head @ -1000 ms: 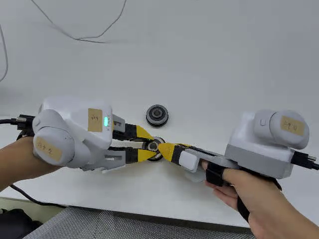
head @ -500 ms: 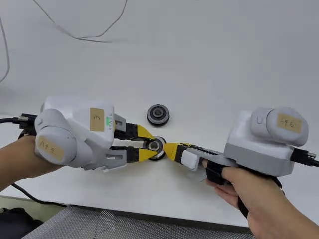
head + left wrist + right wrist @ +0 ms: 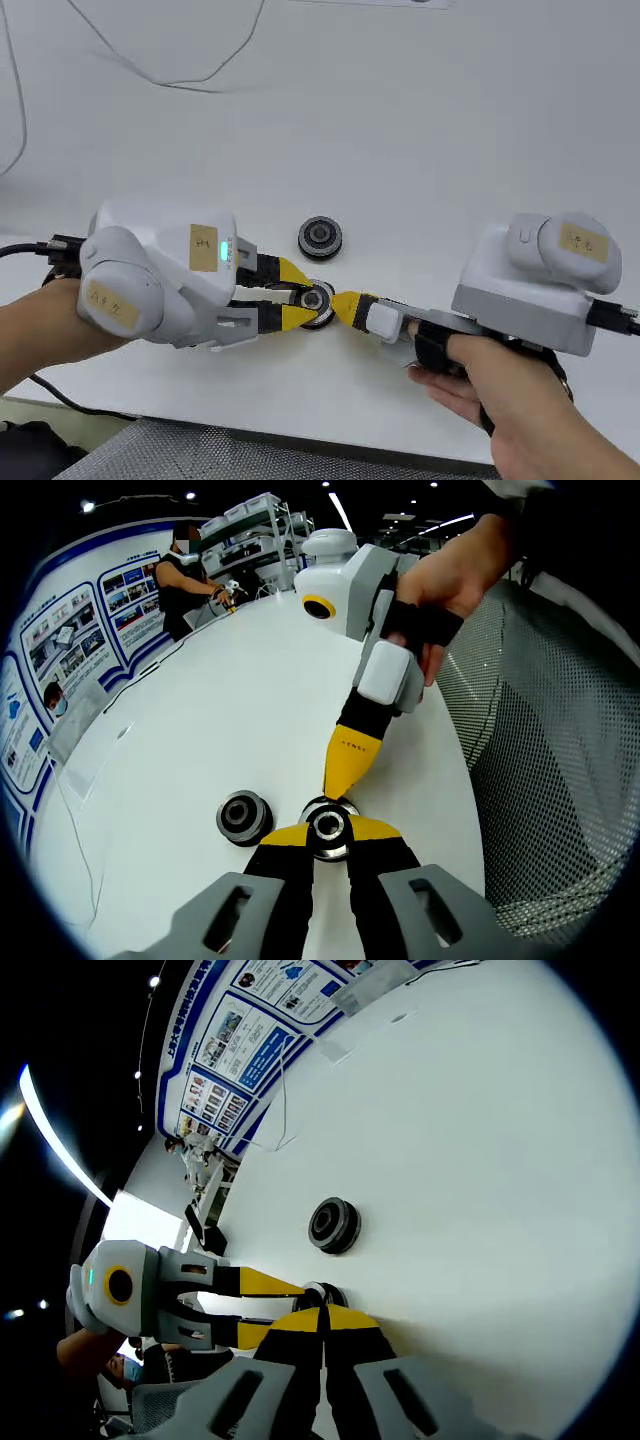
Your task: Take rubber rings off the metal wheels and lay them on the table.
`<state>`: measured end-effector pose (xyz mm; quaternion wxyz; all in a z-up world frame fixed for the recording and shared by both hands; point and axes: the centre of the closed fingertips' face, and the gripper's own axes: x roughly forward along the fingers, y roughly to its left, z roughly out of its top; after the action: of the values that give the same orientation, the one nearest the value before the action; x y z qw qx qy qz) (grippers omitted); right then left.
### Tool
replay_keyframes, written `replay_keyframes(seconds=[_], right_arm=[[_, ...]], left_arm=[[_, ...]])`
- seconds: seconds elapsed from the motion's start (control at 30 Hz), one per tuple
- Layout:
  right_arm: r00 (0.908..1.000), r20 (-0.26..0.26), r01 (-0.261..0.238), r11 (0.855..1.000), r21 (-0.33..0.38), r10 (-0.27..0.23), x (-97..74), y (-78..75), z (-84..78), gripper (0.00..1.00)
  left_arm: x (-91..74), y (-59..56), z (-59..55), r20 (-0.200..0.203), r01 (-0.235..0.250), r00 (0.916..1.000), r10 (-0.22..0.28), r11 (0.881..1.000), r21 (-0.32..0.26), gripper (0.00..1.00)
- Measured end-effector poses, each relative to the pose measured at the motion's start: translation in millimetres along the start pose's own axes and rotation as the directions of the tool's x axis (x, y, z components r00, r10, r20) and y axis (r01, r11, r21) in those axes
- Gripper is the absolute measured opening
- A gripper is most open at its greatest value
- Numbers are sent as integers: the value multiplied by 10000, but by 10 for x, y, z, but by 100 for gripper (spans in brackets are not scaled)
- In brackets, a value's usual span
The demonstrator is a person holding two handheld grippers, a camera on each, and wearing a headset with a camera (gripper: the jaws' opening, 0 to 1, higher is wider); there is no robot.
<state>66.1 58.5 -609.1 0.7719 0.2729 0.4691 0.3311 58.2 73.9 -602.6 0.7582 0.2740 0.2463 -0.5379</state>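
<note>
Clamps small metal wheel with black rubber ring (image 3: 320,298) in left gripper (image 3: 303,295) jaws, low at white table (image 3: 450,150). Eases right gripper (image 3: 347,303) back to wheel's edge, jaws pinched shut, nothing visibly held. Means ring likely still seated.

The right gripper (image 3: 346,303) has pulled back a little, toward 3 o'clock in the head view. A second ago its yellow tip lay over the wheel (image 3: 320,297), in between the jaws of the left gripper (image 3: 303,296). Now the tip just touches the wheel's edge at 3 o'clock. The left gripper has slid a bit toward 3 o'clock too, and the wheel went with it (the whole picture also moved a little, so the camera shifted).
</note>
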Motion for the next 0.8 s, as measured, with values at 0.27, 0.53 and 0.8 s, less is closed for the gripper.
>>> replay_keyframes(seconds=[0.27,0.53,0.8], right_arm=[[10000,-43,-71,9998,175,72,-3,15,-4,0],[9998,-40,-217,9995,246,218,-2,42,-8,0],[9993,-25,-369,9991,209,370,-7,83,-15,0]], left_arm=[[2,7,-10,-11,-30,10000,30,10000,-7,12],[4,10,-10,-8,-41,10000,41,10000,-13,12],[7,8,-10,-11,-37,10000,37,10000,-16,12]])
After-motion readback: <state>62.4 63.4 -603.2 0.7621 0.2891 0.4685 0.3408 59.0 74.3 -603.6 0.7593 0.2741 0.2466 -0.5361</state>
